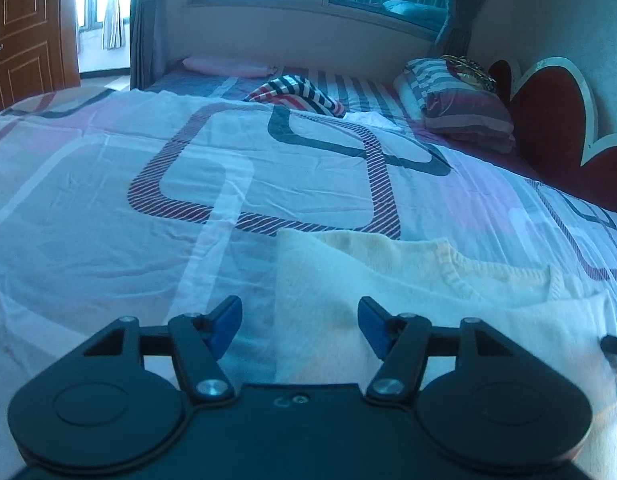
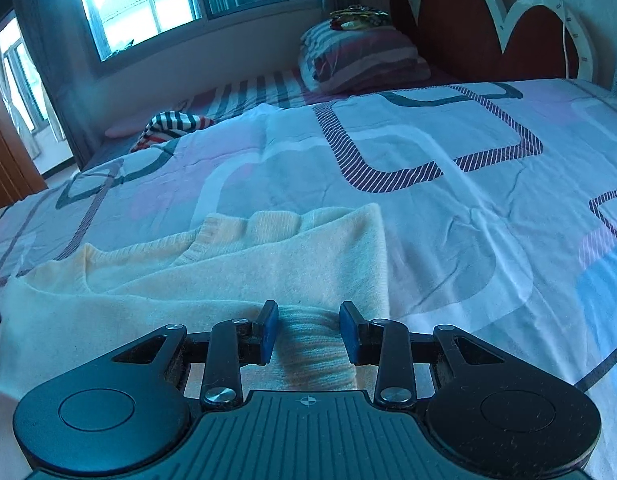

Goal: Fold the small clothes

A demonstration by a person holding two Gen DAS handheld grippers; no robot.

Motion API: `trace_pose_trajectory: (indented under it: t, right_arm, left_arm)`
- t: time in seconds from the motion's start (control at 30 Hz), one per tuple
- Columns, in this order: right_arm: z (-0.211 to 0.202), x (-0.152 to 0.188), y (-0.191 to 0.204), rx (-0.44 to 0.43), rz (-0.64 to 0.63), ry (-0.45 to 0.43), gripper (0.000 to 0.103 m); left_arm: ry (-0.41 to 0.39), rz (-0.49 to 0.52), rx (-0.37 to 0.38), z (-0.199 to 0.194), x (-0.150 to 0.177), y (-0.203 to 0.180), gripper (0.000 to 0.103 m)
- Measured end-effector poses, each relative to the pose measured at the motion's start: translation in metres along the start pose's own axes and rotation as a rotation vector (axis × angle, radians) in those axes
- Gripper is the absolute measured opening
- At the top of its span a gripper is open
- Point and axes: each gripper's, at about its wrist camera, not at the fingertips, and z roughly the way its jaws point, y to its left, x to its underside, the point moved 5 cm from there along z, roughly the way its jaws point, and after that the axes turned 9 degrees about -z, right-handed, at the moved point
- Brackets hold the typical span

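A cream knit sweater [image 1: 408, 280] lies folded on the patterned bedsheet [image 1: 108, 240], its ribbed neckline facing away. My left gripper [image 1: 300, 324] hangs open just above the sweater's left edge, and its blue pads hold nothing. In the right wrist view the same sweater [image 2: 228, 272] spreads to the left. My right gripper [image 2: 308, 334] is shut on a bunched ribbed piece of the sweater's near right corner, which fills the gap between its pads.
A striped garment [image 1: 300, 92] lies crumpled at the far side of the bed, with a folded pink cloth [image 1: 228, 66] behind it. Stacked pillows [image 2: 360, 60] lean by the red headboard [image 2: 468, 20]. A wooden door [image 1: 24, 32] stands at far left.
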Motion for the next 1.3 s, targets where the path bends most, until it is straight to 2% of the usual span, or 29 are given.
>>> trace_pose_trajectory:
  t: [0.03,0.1,0.17,0.23,0.33,0.43,0.53,0.67,0.8,1.0,1.17,1.3]
  right_arm:
    - [0.000,0.000,0.000,-0.012,0.003,-0.002,0.011]
    - [-0.002,0.001,0.003,-0.023,-0.011,-0.015,0.008]
    - [-0.005,0.000,0.008,0.003,-0.069,-0.042,0.008]
    - [-0.005,-0.001,0.006,0.070,-0.098,-0.065,0.007]
    - [0.002,0.003,-0.003,0.076,-0.044,-0.042,0.007]
    - [0.001,0.003,0.001,0.102,-0.086,-0.047,0.007]
    - [0.004,0.006,-0.004,0.114,-0.051,-0.043,0.007]
    - [0.001,0.001,0.002,0.125,-0.071,-0.052,0.008]
    - [-0.020,-0.004,0.004,0.098,-0.037,-0.109,0.017]
    - [-0.038,-0.005,0.021,0.030,-0.049,-0.117,0.018]
    - [-0.042,0.005,0.038,-0.009,-0.098,-0.088,0.018]
    - [-0.035,0.021,0.043,-0.016,-0.111,-0.036,0.018]
  left_arm:
    - [0.006,-0.012,0.002,0.005,-0.002,0.001,0.062]
    - [0.009,-0.017,0.002,0.012,-0.004,0.000,0.061]
    - [0.008,-0.009,0.000,0.019,-0.005,0.000,0.057]
    - [0.006,-0.018,-0.001,0.025,-0.006,0.002,0.044]
    - [-0.006,-0.045,0.001,0.032,-0.009,0.005,0.036]
    - [-0.011,-0.044,0.000,0.034,-0.010,0.003,0.035]
    - [-0.016,-0.030,-0.011,0.037,-0.008,0.002,0.037]
    - [-0.020,-0.001,-0.033,0.036,-0.010,0.000,0.038]
    - [-0.022,0.003,-0.046,0.023,-0.007,-0.001,0.036]
    - [-0.049,0.046,-0.013,-0.012,0.006,-0.013,0.038]
    - [-0.043,0.076,0.026,-0.035,0.022,-0.030,0.039]
    - [0.006,0.098,0.032,-0.035,0.044,-0.037,0.040]
